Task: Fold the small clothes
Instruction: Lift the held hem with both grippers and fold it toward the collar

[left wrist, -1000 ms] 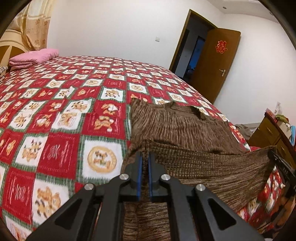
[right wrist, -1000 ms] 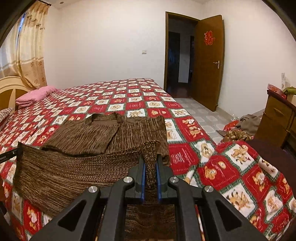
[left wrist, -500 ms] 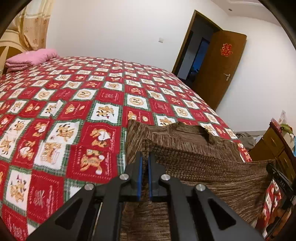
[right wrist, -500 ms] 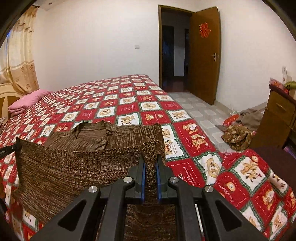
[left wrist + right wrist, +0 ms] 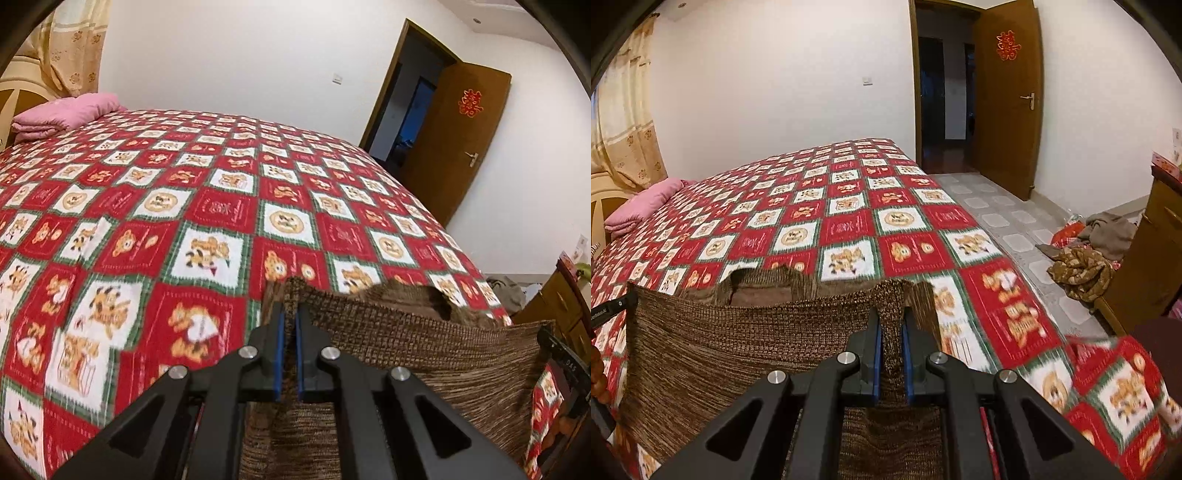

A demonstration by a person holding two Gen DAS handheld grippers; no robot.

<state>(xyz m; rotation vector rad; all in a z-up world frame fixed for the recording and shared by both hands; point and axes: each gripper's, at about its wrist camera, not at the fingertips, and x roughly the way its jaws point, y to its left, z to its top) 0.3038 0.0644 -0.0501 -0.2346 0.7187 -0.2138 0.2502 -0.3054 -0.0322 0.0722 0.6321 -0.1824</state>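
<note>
A brown knitted sweater (image 5: 424,343) lies on the red patchwork bedspread (image 5: 184,221). My left gripper (image 5: 290,314) is shut on the left corner of its hem. My right gripper (image 5: 891,314) is shut on the right corner of the sweater (image 5: 738,343). The hem is stretched taut between both grippers and lifted over the rest of the garment, whose collar end (image 5: 764,284) peeks out beyond it. The other gripper shows at the frame edge in each view.
A pink folded blanket (image 5: 66,114) lies at the bed's far left by the headboard. An open wooden door (image 5: 1008,96) is beyond the bed. Loose clothes (image 5: 1082,266) lie on the tiled floor beside a wooden dresser (image 5: 1160,236) at right.
Both grippers have carried the held hem forward over the sweater toward its collar; less of the lower garment shows now.
</note>
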